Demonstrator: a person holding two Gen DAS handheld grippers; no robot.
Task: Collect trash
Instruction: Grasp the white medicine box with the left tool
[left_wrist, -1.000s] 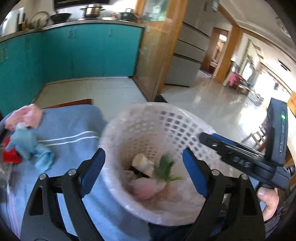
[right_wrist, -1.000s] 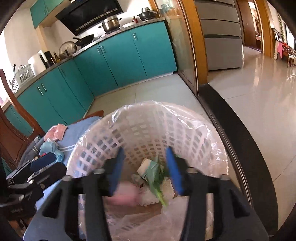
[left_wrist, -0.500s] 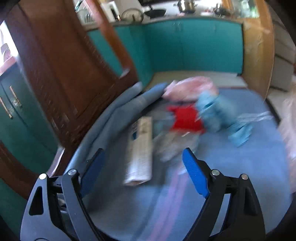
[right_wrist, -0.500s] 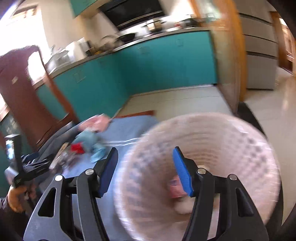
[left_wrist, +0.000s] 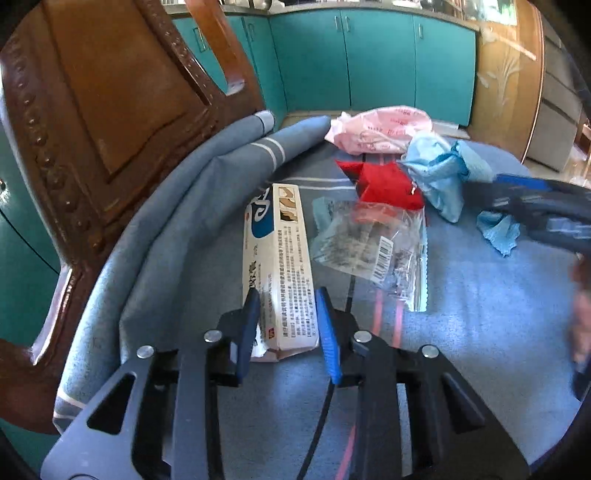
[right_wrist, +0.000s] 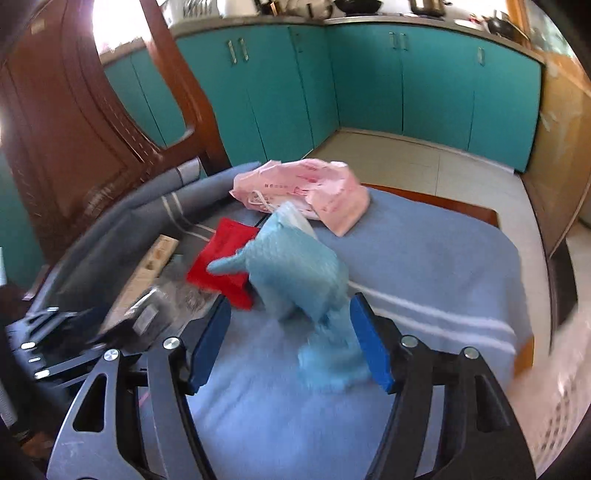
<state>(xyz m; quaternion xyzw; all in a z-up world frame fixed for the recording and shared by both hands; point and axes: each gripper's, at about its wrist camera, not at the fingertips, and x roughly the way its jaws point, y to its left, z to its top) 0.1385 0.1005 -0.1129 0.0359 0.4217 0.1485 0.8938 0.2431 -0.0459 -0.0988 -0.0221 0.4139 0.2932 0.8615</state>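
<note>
Trash lies on a blue cloth (left_wrist: 461, 332): a long white carton (left_wrist: 275, 258), a clear plastic wrapper (left_wrist: 373, 247), a red packet (left_wrist: 384, 184), a crumpled light blue wad (left_wrist: 439, 173) and a pink plastic bag (left_wrist: 380, 129). My left gripper (left_wrist: 286, 325) has its blue pads on both sides of the carton's near end, closed on it. My right gripper (right_wrist: 290, 339) is open, its pads around the blue wad (right_wrist: 299, 273), with the red packet (right_wrist: 221, 258) and pink bag (right_wrist: 306, 192) beyond. The right gripper also shows in the left wrist view (left_wrist: 535, 210).
A carved wooden chair back (left_wrist: 103, 110) stands at the left behind the cloth. Teal cabinets (right_wrist: 406, 81) line the far wall across a tiled floor. The white basket's rim (right_wrist: 569, 387) shows blurred at the far right of the right wrist view.
Both grippers swung left from the white basket to the trash on the cloth. The left gripper narrowed onto the white carton. The right gripper came around the blue wad.
</note>
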